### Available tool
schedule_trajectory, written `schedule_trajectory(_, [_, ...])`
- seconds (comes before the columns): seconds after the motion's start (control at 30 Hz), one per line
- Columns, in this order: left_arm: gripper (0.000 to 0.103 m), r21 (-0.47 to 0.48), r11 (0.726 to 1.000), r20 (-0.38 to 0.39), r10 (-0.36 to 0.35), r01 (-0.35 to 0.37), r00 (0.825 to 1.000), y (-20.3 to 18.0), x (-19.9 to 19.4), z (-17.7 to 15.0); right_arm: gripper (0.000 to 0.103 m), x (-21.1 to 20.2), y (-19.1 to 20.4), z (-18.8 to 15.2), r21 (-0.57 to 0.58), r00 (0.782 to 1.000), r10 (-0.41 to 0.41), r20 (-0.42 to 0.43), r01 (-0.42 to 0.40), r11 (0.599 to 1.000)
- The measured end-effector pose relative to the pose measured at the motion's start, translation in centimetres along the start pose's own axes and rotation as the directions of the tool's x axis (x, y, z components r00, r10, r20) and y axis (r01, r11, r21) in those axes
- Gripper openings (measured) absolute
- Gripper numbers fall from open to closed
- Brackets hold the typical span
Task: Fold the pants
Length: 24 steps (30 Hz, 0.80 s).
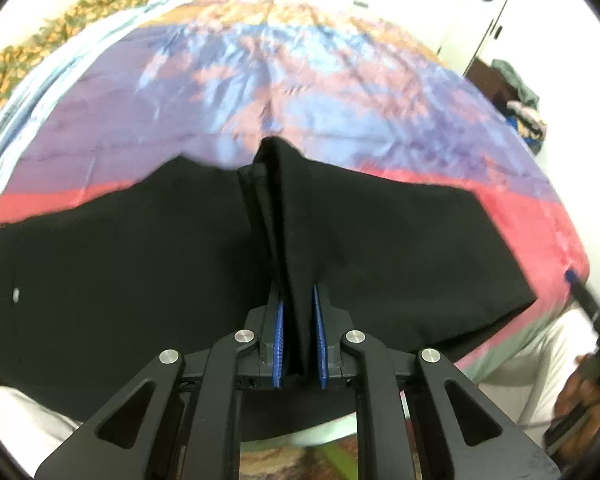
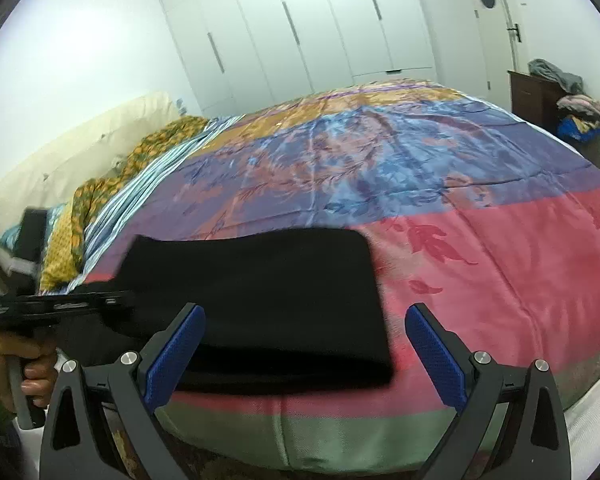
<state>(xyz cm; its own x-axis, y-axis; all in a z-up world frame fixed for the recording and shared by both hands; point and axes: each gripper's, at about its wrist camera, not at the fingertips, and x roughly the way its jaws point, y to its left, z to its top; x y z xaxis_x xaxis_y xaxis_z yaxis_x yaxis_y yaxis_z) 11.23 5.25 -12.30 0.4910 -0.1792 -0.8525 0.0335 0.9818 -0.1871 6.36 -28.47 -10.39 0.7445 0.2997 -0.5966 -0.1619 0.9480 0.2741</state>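
The black woven-fabric pants (image 2: 260, 300) lie flat across the near edge of the multicoloured satin bedspread (image 2: 380, 152), on its pink band, at about 6 o'clock of the bed in the right wrist view. They appear already doubled over, with a layered edge showing at their right end.

The left gripper (image 1: 299, 320) has its blue-padded jaws pressed onto a raised pleat of the black cloth, which stands up in a ridge running toward 12 o'clock in the left wrist view. The right gripper (image 2: 304, 348) hangs above the pants with jaws spread wide and nothing between them.

Assessment: the fabric looks soft, limp and light; it tents where pinched and will sag and drag once lifted. The glossy bedspread may let it slide, and the stacked layers may shear apart. A sound hold is judged to be at a corner or hemmed edge, taking all layers at once, with the free gripper on the matching corner toward 3 o'clock.
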Motion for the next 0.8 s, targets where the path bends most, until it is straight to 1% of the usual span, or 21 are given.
schedule_trajectory(0.03, [0.012, -0.001, 1.000, -0.022, -0.006, 0.006, 1.000, 0.3, 0.7, -0.6, 0.099, 0.3, -0.3, 0.3, 0.017, 1.000, 0.008, -0.007, -0.008, 1.000])
schedule_trajectory(0.1, [0.013, 0.033, 0.999, -0.050, 0.021, -0.019, 0.999, 0.0, 2.5, -1.9, 0.099, 0.9, -0.3, 1.0, 0.021, 0.998, 0.054, -0.024, -0.054, 0.998])
schedule_trajectory(0.13, [0.013, 0.054, 0.998, -0.050, 0.045, -0.042, 0.998, -0.4, 3.1, -2.5, 0.099, 1.1, 0.1, 1.5, 0.007, 0.995, 0.100, -0.025, -0.100, 0.995])
schedule_trajectory(0.17, [0.015, 0.070, 0.996, -0.028, 0.065, -0.063, 0.997, -0.7, 3.4, -3.1, 0.099, 1.2, 0.6, 1.9, -0.015, 0.989, 0.144, -0.027, -0.144, 0.989])
schedule_trajectory(0.2, [0.016, 0.073, 0.995, -0.021, 0.070, -0.068, 0.997, -0.8, 3.7, -3.2, 0.099, 1.4, 1.1, 2.0, -0.041, 0.981, 0.191, -0.043, -0.193, 0.980])
schedule_trajectory(0.23, [0.016, 0.071, 0.995, -0.017, 0.071, -0.069, 0.997, -0.7, 3.6, -3.3, 0.099, 2.1, 1.8, 1.9, -0.072, 0.962, 0.256, -0.092, -0.263, 0.962])
schedule_trajectory(0.27, [0.017, 0.062, 0.996, -0.018, 0.061, -0.059, 0.998, -0.4, 3.5, -3.3, 0.099, 3.1, 2.3, 1.4, -0.084, 0.940, 0.305, -0.151, -0.319, 0.944])
schedule_trajectory(0.3, [0.018, 0.055, 0.997, -0.019, 0.052, -0.051, 0.998, -0.3, 3.4, -3.4, 0.099, 4.4, 2.4, 0.5, -0.081, 0.921, 0.323, -0.217, -0.347, 0.934])
schedule_trajectory(0.37, [0.021, 0.020, 1.000, -0.022, 0.015, -0.015, 1.000, 0.4, 3.6, -3.2, 0.100, 7.5, 1.5, -1.8, -0.017, 0.870, 0.307, -0.386, -0.340, 0.940])
schedule_trajectory(0.4, [0.021, 0.009, 1.000, -0.021, 0.007, -0.006, 1.000, 0.6, 3.9, -3.1, 0.098, 8.4, 0.9, -2.6, 0.010, 0.850, 0.304, -0.430, -0.332, 0.943])
schedule_trajectory(0.43, [0.021, 0.000, 1.000, -0.019, -0.002, 0.002, 1.000, 0.7, 4.0, -3.1, 0.095, 8.0, 0.8, -2.2, 0.004, 0.859, 0.310, -0.407, -0.338, 0.941])
schedule_trajectory(0.53, [0.023, -0.007, 1.000, -0.015, -0.012, 0.011, 1.000, 0.7, 4.1, -3.1, 0.095, 7.0, 0.6, 0.8, 0.046, 0.859, 0.346, -0.377, -0.356, 0.933])
schedule_trajectory(0.6, [0.025, -0.001, 1.000, -0.012, -0.010, 0.010, 1.000, 0.6, 4.3, -3.1, 0.095, 6.7, 0.1, 4.2, 0.077, 0.874, 0.371, -0.313, -0.366, 0.927])
schedule_trajectory(0.63, [0.025, 0.002, 1.000, -0.010, -0.008, 0.008, 1.000, 0.5, 4.3, -3.1, 0.095, 7.0, -0.2, 5.3, 0.089, 0.878, 0.377, -0.295, -0.368, 0.926])
schedule_trajectory(0.67, [0.025, 0.006, 1.000, -0.007, -0.008, 0.008, 1.000, 0.5, 4.3, -3.2, 0.095, 7.8, -0.4, 6.7, 0.121, 0.877, 0.392, -0.279, -0.373, 0.920])
schedule_trajectory(0.7, [0.025, 0.007, 1.000, -0.005, -0.008, 0.008, 1.000, 0.2, 4.4, -3.1, 0.095, 8.8, -0.8, 7.6, 0.159, 0.867, 0.413, -0.278, -0.383, 0.910])
schedule_trajectory(0.73, [0.025, 0.007, 1.000, -0.003, -0.010, 0.010, 1.000, 0.3, 4.4, -3.1, 0.095, 10.8, -1.4, 8.4, 0.214, 0.852, 0.438, -0.287, -0.389, 0.896])
schedule_trajectory(0.77, [0.026, 0.006, 1.000, -0.002, -0.012, 0.012, 1.000, 0.3, 4.4, -3.2, 0.095, 12.4, -2.0, 8.5, 0.241, 0.853, 0.426, -0.303, -0.364, 0.900])
schedule_trajectory(0.8, [0.028, 0.004, 1.000, -0.001, -0.014, 0.014, 1.000, 0.4, 4.4, -3.3, 0.095, 14.2, -2.7, 8.5, 0.262, 0.857, 0.396, -0.329, -0.321, 0.910])
